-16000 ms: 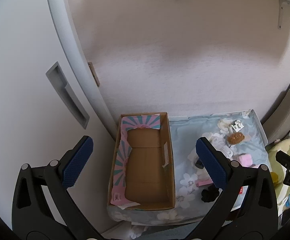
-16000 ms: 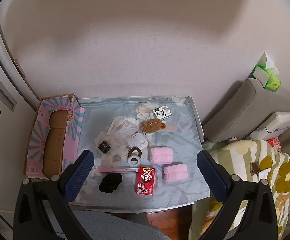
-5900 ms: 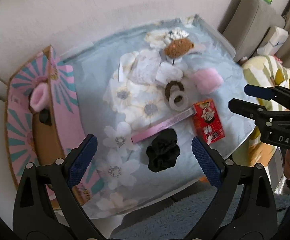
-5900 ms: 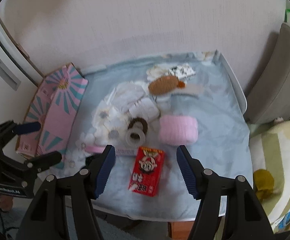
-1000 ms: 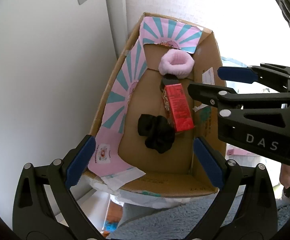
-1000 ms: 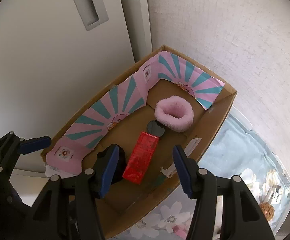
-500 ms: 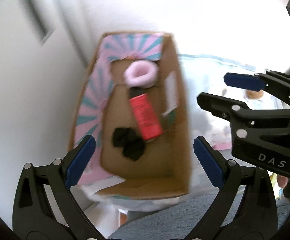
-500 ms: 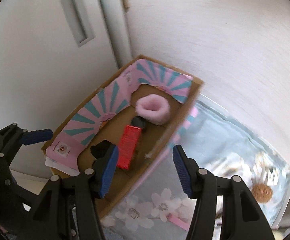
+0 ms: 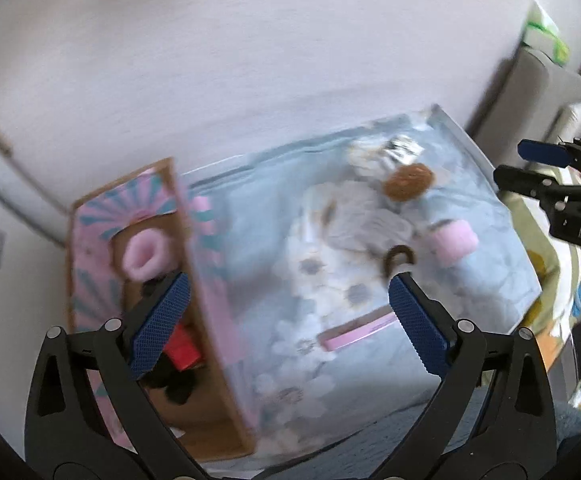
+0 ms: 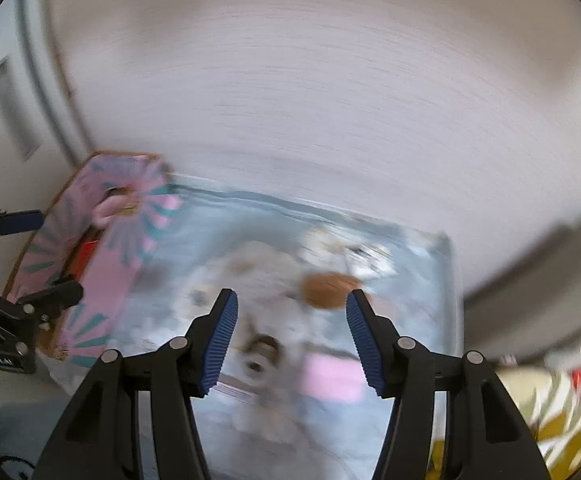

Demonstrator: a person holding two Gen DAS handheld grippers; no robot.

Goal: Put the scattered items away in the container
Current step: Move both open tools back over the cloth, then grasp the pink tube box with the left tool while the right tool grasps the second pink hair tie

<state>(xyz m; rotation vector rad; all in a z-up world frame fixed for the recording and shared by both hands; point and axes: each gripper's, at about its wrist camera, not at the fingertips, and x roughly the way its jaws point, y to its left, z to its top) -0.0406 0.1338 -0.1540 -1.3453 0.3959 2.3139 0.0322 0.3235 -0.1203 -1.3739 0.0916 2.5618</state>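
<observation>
The cardboard box with pink and teal flaps stands at the left of the floral blue tray. In it lie a pink scrunchie, a red packet and a black scrunchie. On the tray lie a pink roll, a brown plush, a brown hair tie, a pink strip and white packets. My left gripper is open and empty above the box edge. My right gripper is open and empty over the tray; its view is blurred.
A white wall runs behind the tray. A white door stands left of the box. A grey cushion and a yellow patterned cloth lie to the right. Grey carpet lies in front.
Both grippers have swung right from above the box toward the tray. Both stay open and empty. The box contents are unchanged.
</observation>
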